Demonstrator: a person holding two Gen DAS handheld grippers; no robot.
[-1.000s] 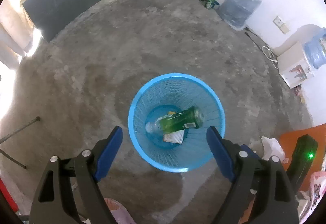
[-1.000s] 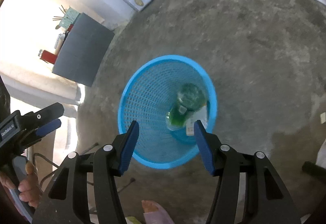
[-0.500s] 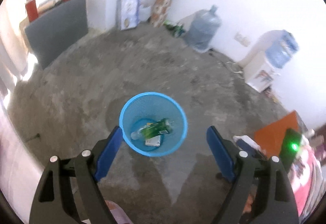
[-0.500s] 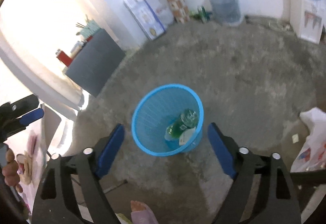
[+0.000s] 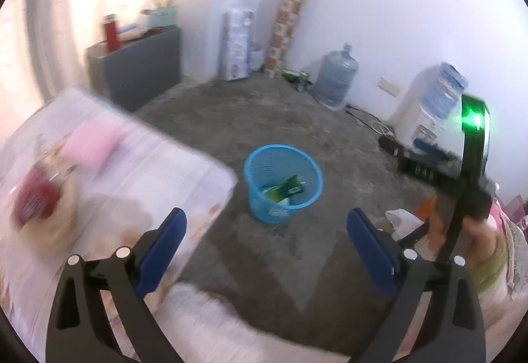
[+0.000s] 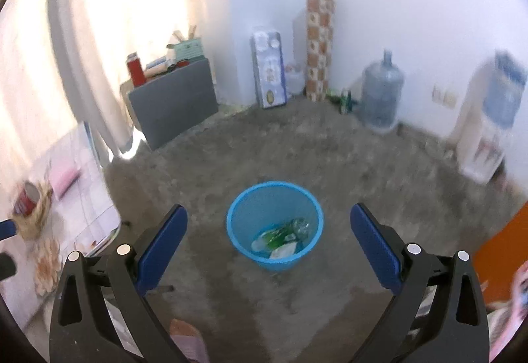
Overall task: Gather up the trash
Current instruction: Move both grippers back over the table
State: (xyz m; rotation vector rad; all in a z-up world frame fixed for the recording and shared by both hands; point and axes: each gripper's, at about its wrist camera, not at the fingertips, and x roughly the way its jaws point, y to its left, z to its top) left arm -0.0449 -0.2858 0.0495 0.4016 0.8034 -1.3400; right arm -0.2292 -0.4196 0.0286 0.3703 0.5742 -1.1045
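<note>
A blue mesh bin [image 5: 283, 183] [image 6: 274, 224] stands on the concrete floor. A green plastic bottle [image 5: 285, 188] [image 6: 280, 234] and a white wrapper [image 6: 283, 251] lie inside it. My left gripper [image 5: 265, 245] is open and empty, high above the floor and back from the bin. My right gripper [image 6: 269, 244] is open and empty, also well above the bin. The right gripper's body with a green light [image 5: 472, 164] shows at the right of the left wrist view. A red can [image 5: 34, 199] [image 6: 26, 201] stands on a table at the left.
A table with a pale cloth [image 5: 109, 184] [image 6: 66, 217] is at the left, with a pink item [image 5: 89, 145]. A grey cabinet [image 6: 171, 102], a water jug [image 6: 381, 93], a water dispenser [image 6: 488, 128], boxes [image 6: 269, 74] and green bottles [image 6: 343, 97] line the walls. A white bag [image 5: 404, 221] lies at the right.
Both grippers have risen and pulled back from the bin, which now looks smaller. The views tilted up to show the walls and the table. Both stay open.
</note>
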